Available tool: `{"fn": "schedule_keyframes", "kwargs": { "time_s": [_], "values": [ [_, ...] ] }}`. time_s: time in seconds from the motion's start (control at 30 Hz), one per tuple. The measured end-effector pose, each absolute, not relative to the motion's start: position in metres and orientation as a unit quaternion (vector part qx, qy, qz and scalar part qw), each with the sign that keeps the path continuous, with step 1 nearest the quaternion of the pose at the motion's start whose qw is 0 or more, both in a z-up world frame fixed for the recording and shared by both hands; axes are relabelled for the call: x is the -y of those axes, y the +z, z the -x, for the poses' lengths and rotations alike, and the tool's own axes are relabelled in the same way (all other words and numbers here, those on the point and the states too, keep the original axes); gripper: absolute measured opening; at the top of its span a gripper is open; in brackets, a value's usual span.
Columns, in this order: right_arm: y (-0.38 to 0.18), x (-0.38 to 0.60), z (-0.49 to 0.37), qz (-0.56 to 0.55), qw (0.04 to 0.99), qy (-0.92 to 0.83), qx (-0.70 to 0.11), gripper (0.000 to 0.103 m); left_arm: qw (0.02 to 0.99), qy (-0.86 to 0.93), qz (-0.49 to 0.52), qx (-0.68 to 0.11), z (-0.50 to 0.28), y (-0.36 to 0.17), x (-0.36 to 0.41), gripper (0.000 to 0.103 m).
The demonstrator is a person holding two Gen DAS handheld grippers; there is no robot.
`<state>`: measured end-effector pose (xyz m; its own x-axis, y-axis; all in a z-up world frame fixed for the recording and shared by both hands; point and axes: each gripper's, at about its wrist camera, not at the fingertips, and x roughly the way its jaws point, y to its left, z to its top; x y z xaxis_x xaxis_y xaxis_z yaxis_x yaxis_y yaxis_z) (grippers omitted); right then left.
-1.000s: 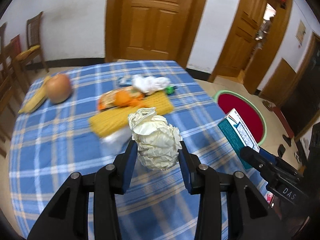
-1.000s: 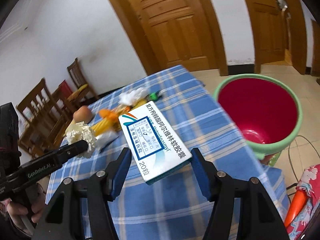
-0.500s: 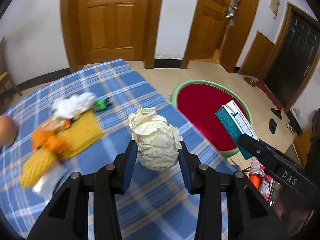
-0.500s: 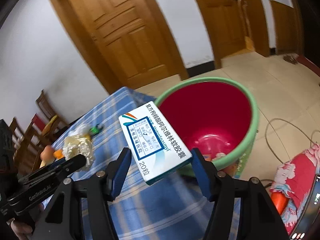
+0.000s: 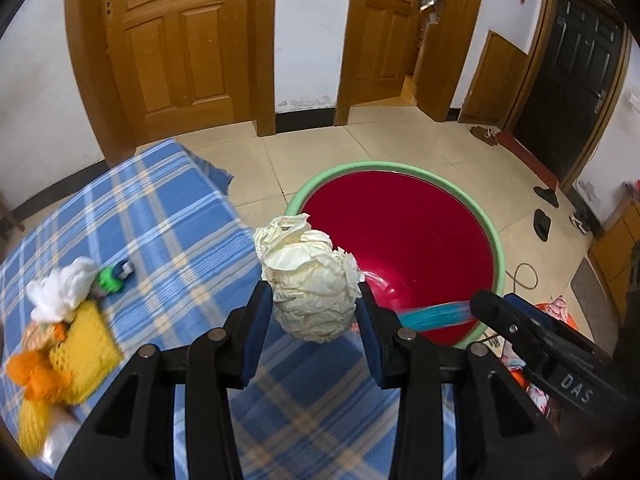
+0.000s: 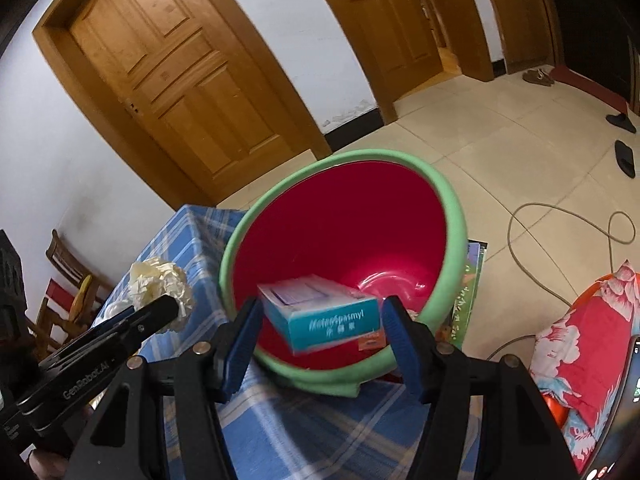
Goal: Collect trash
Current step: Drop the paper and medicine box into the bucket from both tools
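The left gripper (image 5: 312, 314) is clamped on a crumpled paper ball (image 5: 310, 280), held at the surface edge just short of the red bin (image 5: 496, 248) ahead. The right gripper (image 6: 320, 330) has its jaws spread wider than the medicine box (image 6: 320, 318), which looks loose and blurred over the bin mouth, seemingly dropping in. More scraps (image 5: 60, 320) lie well left of the left gripper, so collection is partway. The bin's bottom is mostly hidden.
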<state>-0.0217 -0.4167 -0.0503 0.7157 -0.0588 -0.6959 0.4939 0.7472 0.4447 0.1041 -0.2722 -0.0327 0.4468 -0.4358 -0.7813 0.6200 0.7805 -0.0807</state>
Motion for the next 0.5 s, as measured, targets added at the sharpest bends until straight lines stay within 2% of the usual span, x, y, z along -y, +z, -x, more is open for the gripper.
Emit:
{"fn": "schedule_keyframes", "kwargs": {
  "time_s": [0.07, 0.17, 0.23, 0.3, 0.5],
  "values": [
    [-0.052, 0.421, 0.024, -0.323, 0.868, -0.162, -0.340, 0.067, 0.841, -0.317, -0.113, -0.423, -0.105, -0.035, 0.280, 0.042],
    [-0.051, 0.424, 0.029, -0.327, 0.867, -0.168, -0.335, 0.070, 0.837, -0.324, -0.117, -0.424, -0.105, -0.038, 0.288, 0.048],
    [-0.051, 0.427, 0.032, -0.328, 0.868, -0.174, -0.331, 0.071, 0.839, -0.324, -0.124, -0.419, -0.104, -0.038, 0.293, 0.063],
    [-0.050, 0.428, 0.036, -0.329, 0.868, -0.177, -0.328, 0.072, 0.841, -0.324, -0.129, -0.413, -0.102, -0.038, 0.297, 0.069],
    [-0.047, 0.429, 0.041, -0.326, 0.870, -0.175, -0.327, 0.075, 0.843, -0.320, -0.127, -0.413, -0.101, -0.036, 0.297, 0.069]
  ]
}}
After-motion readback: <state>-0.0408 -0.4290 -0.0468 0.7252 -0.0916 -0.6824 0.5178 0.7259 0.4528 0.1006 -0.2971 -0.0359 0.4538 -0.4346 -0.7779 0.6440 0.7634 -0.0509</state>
